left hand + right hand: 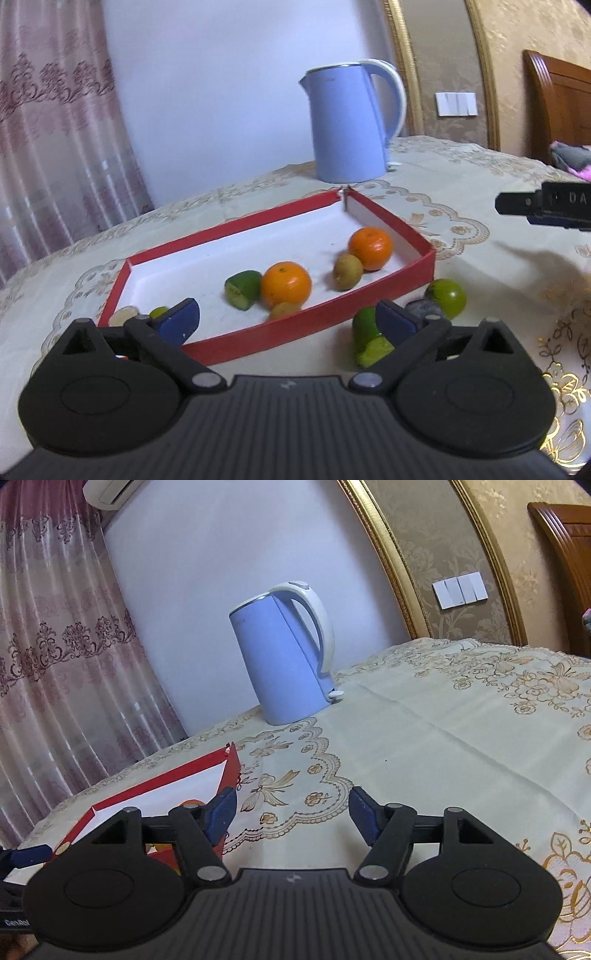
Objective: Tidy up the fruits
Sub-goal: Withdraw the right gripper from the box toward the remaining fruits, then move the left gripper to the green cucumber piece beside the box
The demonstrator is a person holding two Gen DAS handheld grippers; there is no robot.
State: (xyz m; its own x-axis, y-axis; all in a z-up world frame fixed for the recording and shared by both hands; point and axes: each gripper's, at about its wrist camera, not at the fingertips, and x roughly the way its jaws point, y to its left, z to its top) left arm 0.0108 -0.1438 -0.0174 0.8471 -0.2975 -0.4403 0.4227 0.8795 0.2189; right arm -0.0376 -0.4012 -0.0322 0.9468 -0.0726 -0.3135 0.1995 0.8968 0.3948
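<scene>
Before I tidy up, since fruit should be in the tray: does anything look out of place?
Yes. A green fruit and a cut green piece lie on the tablecloth outside the red tray; its far corner looks split open.

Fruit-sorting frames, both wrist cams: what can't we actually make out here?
- Left wrist: pale piece at the red tray's near corner, half hidden by the left gripper linkage.
- Left wrist: dark fruit beside the green fruit, blurred, behind the finger.
- Right wrist: tray contents cut off by the right gripper; only an orange sliver shows.
</scene>
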